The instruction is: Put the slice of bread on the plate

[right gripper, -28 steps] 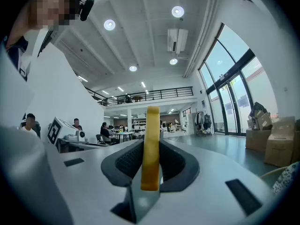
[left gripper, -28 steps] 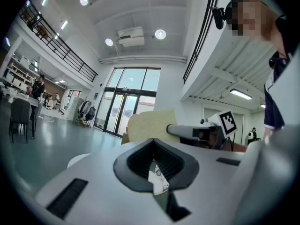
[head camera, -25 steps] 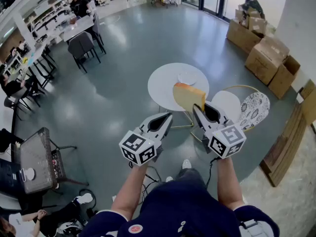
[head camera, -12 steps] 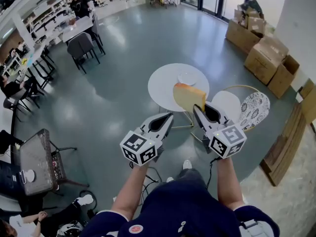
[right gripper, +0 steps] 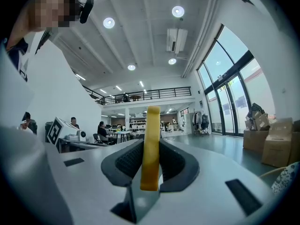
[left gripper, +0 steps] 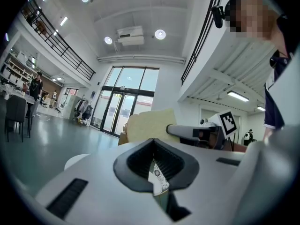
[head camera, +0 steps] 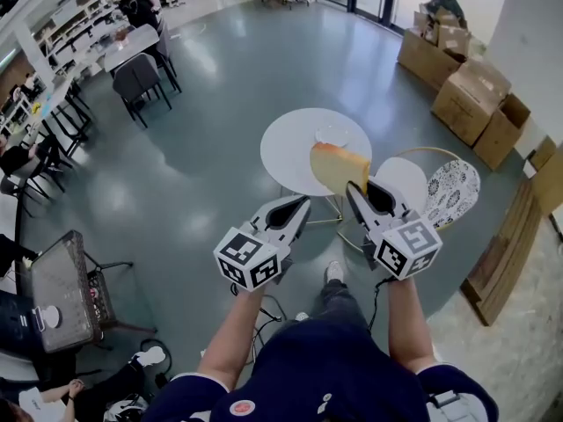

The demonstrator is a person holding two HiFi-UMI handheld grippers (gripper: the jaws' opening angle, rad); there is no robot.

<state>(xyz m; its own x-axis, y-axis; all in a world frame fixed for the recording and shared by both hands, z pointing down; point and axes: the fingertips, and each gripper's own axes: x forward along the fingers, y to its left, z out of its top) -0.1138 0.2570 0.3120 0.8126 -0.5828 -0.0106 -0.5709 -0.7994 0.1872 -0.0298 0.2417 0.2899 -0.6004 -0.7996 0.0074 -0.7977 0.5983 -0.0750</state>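
Note:
A tan slice of bread (head camera: 339,167) stands on edge between the jaws of my right gripper (head camera: 356,190), which is shut on it and held level in the air. In the right gripper view the bread (right gripper: 151,149) sits upright between both pads. Far below on the floor stands a round white table (head camera: 290,152) with a small white plate (head camera: 332,136) on it. My left gripper (head camera: 299,205) hovers beside the right one, jaws together and nothing in them. The left gripper view shows the bread (left gripper: 150,125) and the right gripper's cube (left gripper: 227,123).
A second round table (head camera: 403,183) with a gold rim and a patterned disc (head camera: 453,193) stand to the right. Cardboard boxes (head camera: 475,95) line the far right wall. Desks and chairs (head camera: 141,77) fill the far left; a cart (head camera: 62,288) stands near left.
The head view has shifted slightly. Both grippers and the bread keep their places.

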